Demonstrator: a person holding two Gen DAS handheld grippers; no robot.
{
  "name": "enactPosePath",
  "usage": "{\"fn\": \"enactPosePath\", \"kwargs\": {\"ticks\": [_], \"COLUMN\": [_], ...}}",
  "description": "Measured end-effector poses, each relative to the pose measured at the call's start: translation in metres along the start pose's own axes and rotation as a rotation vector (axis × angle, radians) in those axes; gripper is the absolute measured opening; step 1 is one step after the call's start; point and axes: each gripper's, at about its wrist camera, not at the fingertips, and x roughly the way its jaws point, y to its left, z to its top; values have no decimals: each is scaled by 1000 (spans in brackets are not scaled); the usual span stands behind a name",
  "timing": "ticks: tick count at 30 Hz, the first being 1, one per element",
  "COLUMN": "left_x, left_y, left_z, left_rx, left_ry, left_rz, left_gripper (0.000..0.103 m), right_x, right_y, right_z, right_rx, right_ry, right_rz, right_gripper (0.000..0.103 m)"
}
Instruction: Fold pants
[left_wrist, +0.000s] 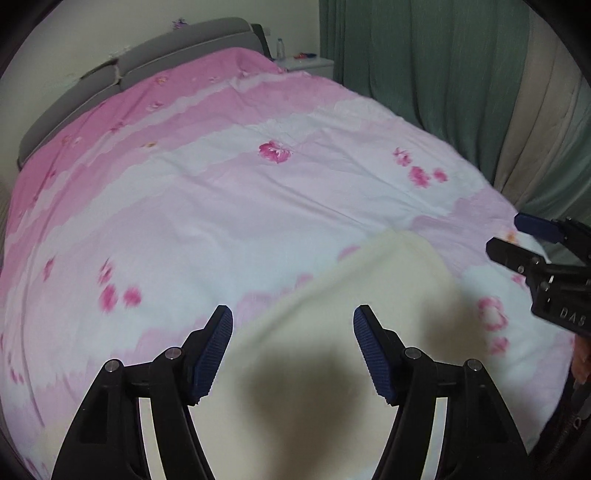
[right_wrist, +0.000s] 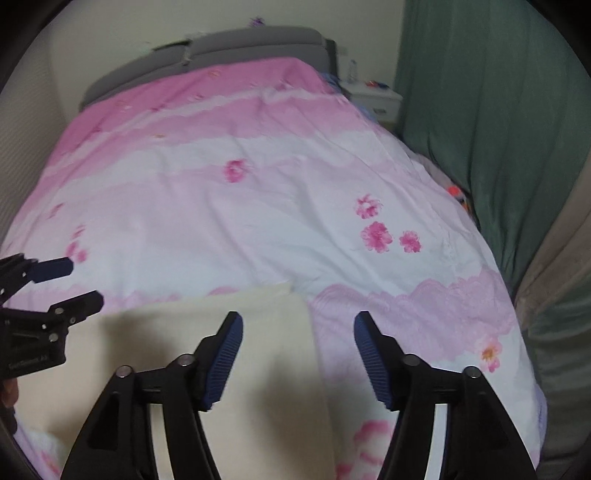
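Right wrist | cream pants (right_wrist: 207, 332) | flat on pink quilt (right_wrist: 258, 206)

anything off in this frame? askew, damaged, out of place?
Nothing stands out. The cream pants lie flat on the pink floral duvet, and both the left claw and the right claw hang open above them, holding nothing.

One pair of cream pants (left_wrist: 369, 295), two hand-held grippers (left (left_wrist: 293, 314), right (right_wrist: 298, 321)), one bed (left_wrist: 184, 206), one nightstand (left_wrist: 306, 66), one bottle (left_wrist: 280, 48).
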Motion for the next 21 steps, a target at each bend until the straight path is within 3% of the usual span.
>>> {"fn": "enactPosePath", "kwargs": {"ticks": [9,17,21], "left_x": [-123,-205,-244], "left_y": [19,55,80], "left_z": [-119,-226,-282], "left_rx": [-229,-479,-611], "left_ry": [-47,-38,-51], "left_rz": [74,226,284], "left_gripper": [71,71,79], "right_x": [-101,-155,-181], "right_y": [59,127,168], "right_z": [-64,-110,-125], "right_rx": [-115,-238,-318], "right_ry": [-12,22,14], "right_rz": [191,408,487], "right_gripper": [66,66,66]}}
